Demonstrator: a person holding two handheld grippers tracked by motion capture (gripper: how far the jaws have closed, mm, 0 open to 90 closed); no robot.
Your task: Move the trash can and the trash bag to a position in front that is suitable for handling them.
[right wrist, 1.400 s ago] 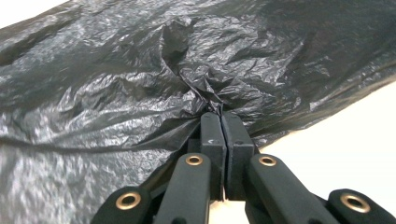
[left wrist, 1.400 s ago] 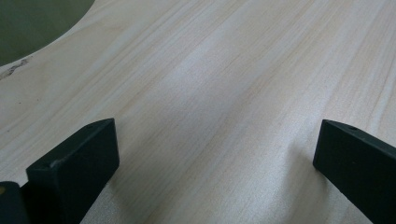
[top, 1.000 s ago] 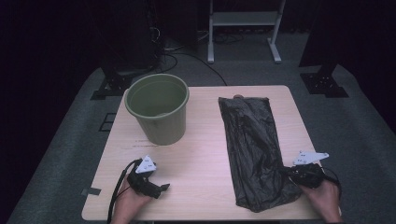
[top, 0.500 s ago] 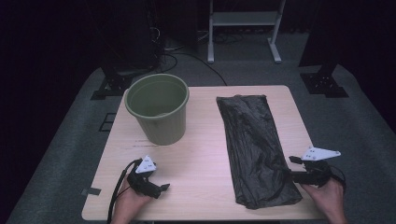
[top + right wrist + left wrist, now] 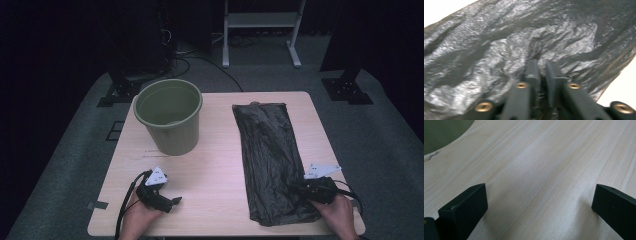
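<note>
Closest to the person, the left gripper (image 5: 167, 201) sits low on the bench (image 5: 215, 170) near its front edge, jaws spread wide over bare wood. Over on the other side the right gripper (image 5: 300, 189) has its jaws pinched together on the near end of the black plastic bag (image 5: 267, 150), which lies flat and stretches away along the bench's right half. Further back on the left stands the green bucket (image 5: 170, 120), upright.

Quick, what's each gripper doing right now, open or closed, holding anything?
Left gripper: open, nothing between its jaws, over bare table.
Right gripper: closed, pinching the black plastic bag.
</note>
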